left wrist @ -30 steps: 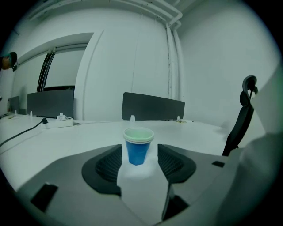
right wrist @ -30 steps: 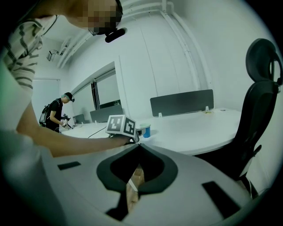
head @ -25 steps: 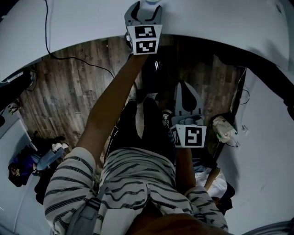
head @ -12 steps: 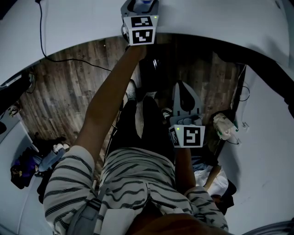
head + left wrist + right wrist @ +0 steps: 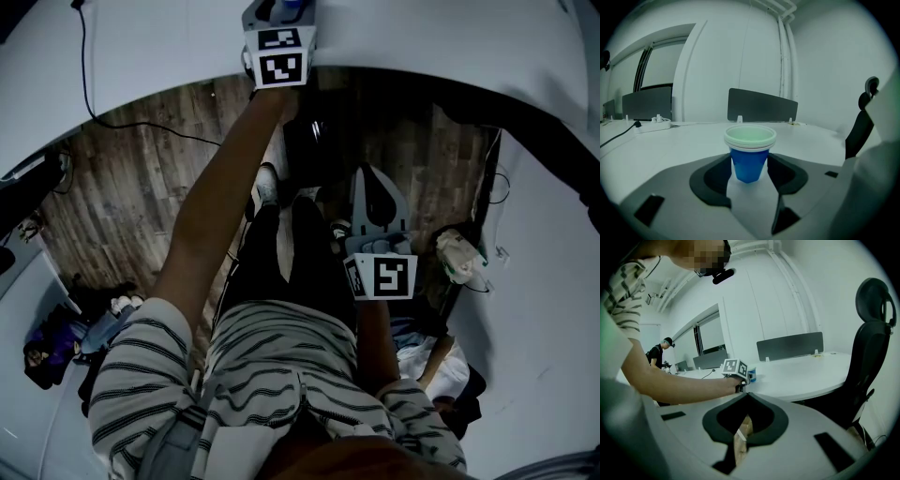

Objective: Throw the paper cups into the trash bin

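Note:
A blue paper cup with a white rim [image 5: 749, 154] stands upright on the white table [image 5: 670, 145]. It sits between the jaws of my left gripper [image 5: 749, 163], which are closing on it; the pads are close beside its sides and I see no squeeze. In the head view my left gripper [image 5: 281, 14] reaches out over the table at the top edge. The right gripper view shows the same cup [image 5: 751, 374] just beyond the marker cube. My right gripper [image 5: 373, 176] hangs over the floor in front of the person's legs, shut and empty, its tips [image 5: 746, 394] meeting.
The white table curves across the top and right of the head view [image 5: 469, 47]. A black office chair [image 5: 869, 357] stands at the right. A dark shape [image 5: 307, 141] sits under the table edge. A crumpled bag [image 5: 457, 261] and clutter lie on the wood floor.
My left gripper has moved a little further out over the table toward the cup. The right gripper has barely moved.

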Action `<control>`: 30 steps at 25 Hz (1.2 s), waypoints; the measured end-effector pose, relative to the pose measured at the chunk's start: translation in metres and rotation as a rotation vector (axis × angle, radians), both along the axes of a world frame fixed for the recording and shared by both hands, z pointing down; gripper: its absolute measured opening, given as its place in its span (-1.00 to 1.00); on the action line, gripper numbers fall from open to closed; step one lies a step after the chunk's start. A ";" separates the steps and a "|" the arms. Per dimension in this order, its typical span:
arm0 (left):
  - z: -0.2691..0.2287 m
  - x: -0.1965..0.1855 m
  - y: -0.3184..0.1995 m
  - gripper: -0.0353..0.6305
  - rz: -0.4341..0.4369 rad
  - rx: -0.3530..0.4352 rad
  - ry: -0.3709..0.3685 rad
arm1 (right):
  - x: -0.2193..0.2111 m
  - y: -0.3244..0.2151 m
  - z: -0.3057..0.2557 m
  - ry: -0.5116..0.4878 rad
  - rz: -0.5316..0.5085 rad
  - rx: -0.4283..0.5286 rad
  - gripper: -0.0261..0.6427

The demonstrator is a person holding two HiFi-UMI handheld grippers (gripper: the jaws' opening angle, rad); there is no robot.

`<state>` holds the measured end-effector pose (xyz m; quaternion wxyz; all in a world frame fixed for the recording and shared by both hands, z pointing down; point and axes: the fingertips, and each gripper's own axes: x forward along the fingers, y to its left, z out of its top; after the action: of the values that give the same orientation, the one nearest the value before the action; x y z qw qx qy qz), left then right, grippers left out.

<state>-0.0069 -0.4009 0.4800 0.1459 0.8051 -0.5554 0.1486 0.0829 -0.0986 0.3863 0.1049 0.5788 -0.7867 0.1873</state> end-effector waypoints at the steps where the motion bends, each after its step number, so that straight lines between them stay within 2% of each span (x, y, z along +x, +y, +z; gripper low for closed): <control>1: -0.003 0.000 0.001 -0.12 0.001 0.001 0.005 | 0.001 0.000 -0.001 0.000 0.003 0.003 -0.88; 12: -0.049 -0.003 0.034 -0.13 0.033 0.047 0.018 | 0.001 0.010 -0.028 0.011 0.028 0.051 -0.88; 27: -0.134 -0.020 0.114 -0.13 0.061 0.094 0.091 | -0.017 0.033 -0.082 0.012 0.054 0.132 -0.88; 30: -0.148 -0.022 0.130 -0.13 0.076 0.112 0.085 | -0.017 0.038 -0.092 0.007 0.063 0.144 -0.88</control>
<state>-0.0294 -0.2712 0.3323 0.1185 0.8380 -0.5253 0.0884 0.0660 -0.0602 0.2946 0.0598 0.6100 -0.7791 0.1314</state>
